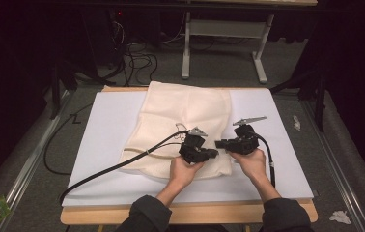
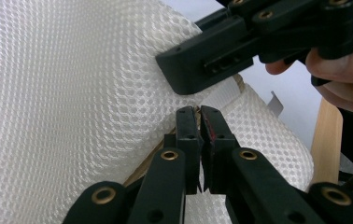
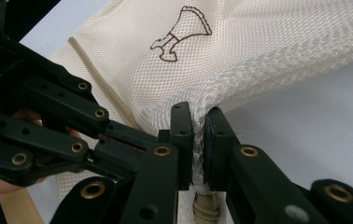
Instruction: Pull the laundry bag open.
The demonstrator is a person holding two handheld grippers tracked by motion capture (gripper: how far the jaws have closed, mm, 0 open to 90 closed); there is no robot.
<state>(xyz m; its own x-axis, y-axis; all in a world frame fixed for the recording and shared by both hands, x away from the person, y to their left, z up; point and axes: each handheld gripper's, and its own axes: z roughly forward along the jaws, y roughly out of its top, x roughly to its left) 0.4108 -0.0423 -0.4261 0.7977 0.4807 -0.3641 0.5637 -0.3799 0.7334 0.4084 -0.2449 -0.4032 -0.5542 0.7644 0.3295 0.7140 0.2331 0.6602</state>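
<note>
The cream mesh laundry bag point(image 1: 185, 126) is spread on the white surface point(image 1: 103, 145), and a thin pinch of its near edge is clamped by the left gripper point(image 2: 198, 114), beside which a fold of the same mesh is squeezed between the closed jaws of the right gripper point(image 3: 198, 122). With so little netting caught, it could be pulled free or torn if the two were drawn apart. The zip pull cannot be made out, and the bag's near corner is covered by the hands.

Both forearms come in from the near edge, each hand gripping its tool from below. The left tool point(image 1: 213, 152) points right and the right tool point(image 1: 219, 144) points left, tips nearly meeting. Both tools' jaws stand pinched close together.
</note>
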